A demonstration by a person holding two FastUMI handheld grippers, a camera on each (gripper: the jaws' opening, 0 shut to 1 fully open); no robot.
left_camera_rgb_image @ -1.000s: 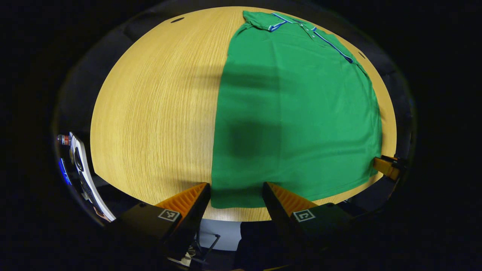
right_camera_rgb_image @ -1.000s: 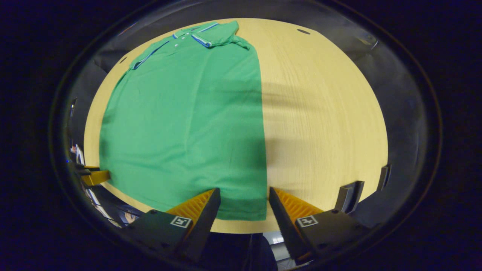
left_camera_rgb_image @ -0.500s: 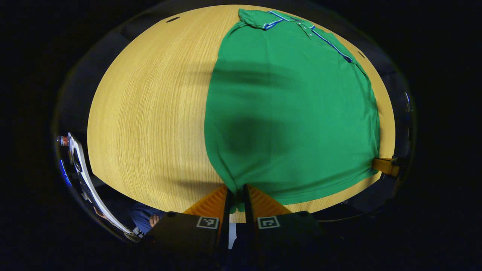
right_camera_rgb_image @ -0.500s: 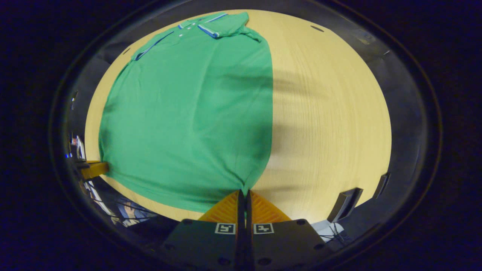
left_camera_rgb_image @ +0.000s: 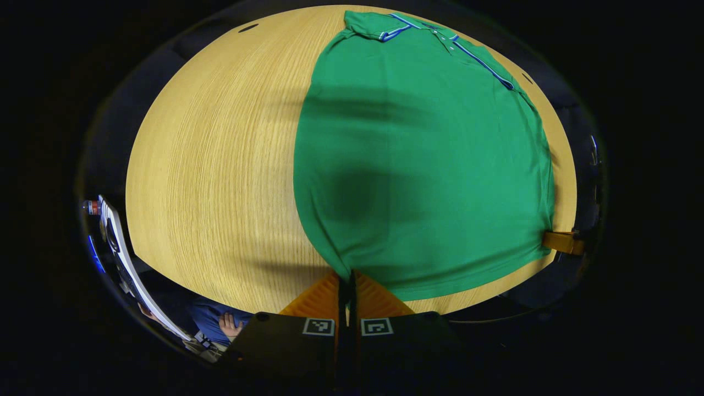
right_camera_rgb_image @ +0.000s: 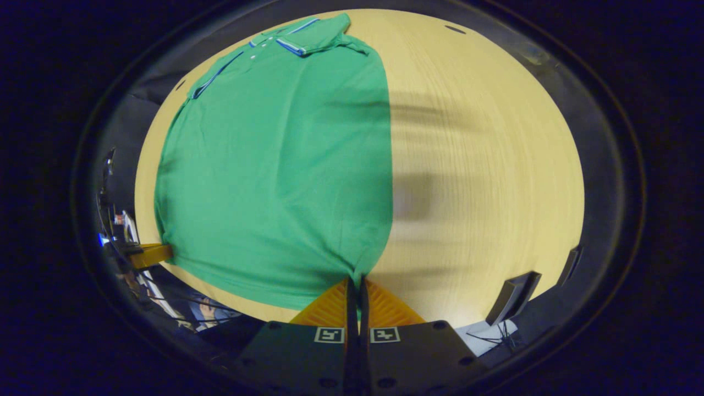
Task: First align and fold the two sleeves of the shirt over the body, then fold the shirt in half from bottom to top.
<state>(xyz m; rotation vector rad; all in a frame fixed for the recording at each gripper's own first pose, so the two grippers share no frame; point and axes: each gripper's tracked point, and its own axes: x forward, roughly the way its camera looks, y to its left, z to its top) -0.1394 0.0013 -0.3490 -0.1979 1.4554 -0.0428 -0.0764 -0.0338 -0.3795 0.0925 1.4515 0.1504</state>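
A green polo shirt lies flat on the wooden table, collar at the far end, sleeves folded in over the body. In the left gripper view my left gripper is shut on the shirt's near left hem corner, which puckers up into it. In the right gripper view the shirt spreads to the left, and my right gripper is shut on the near right hem corner. Each view catches the other gripper at the far hem corner: the right gripper and the left gripper.
The table's near edge runs just below both grippers. A dark chair back stands off the table's right edge. A person's hand and a white board show below the table's left side.
A second ago both grippers stood open astride the hem corners. They have since shut on the corners and lifted the hem slightly, bunching the cloth at each fingertip.
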